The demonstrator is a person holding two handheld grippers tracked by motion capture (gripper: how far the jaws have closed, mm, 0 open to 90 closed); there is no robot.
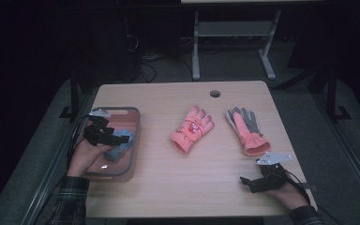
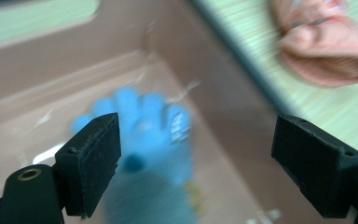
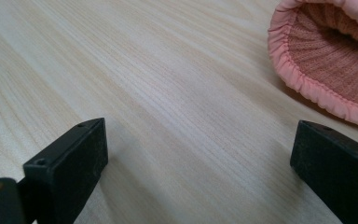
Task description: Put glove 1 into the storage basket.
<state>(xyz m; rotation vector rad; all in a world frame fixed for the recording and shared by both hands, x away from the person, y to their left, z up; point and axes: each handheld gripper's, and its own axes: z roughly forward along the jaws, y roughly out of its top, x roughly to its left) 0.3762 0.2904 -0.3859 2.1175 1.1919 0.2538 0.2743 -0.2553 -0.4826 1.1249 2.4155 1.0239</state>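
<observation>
A blue glove (image 1: pixel 120 146) (image 2: pixel 154 135) lies in a pinkish tray (image 1: pixel 130 114) (image 2: pixel 46 84) at the table's left edge. My left gripper (image 1: pixel 114 136) (image 2: pixel 196 156) hovers just above the glove, jaws open, with nothing between them. A pink glove (image 1: pixel 192 129) (image 2: pixel 324 46) lies palm down at the table's middle. A second pink glove with grey fingers (image 1: pixel 246 130) lies to its right, and its cuff (image 3: pixel 331 60) is close in the right gripper view. My right gripper (image 1: pixel 246 184) (image 3: pixel 198 163) rests low near the front right corner, open over bare wood.
The wooden table (image 1: pixel 168 187) has a round cable hole (image 1: pixel 214 93) near its far edge. Dark floor, cables and a white desk frame (image 1: pixel 234 33) lie beyond the table.
</observation>
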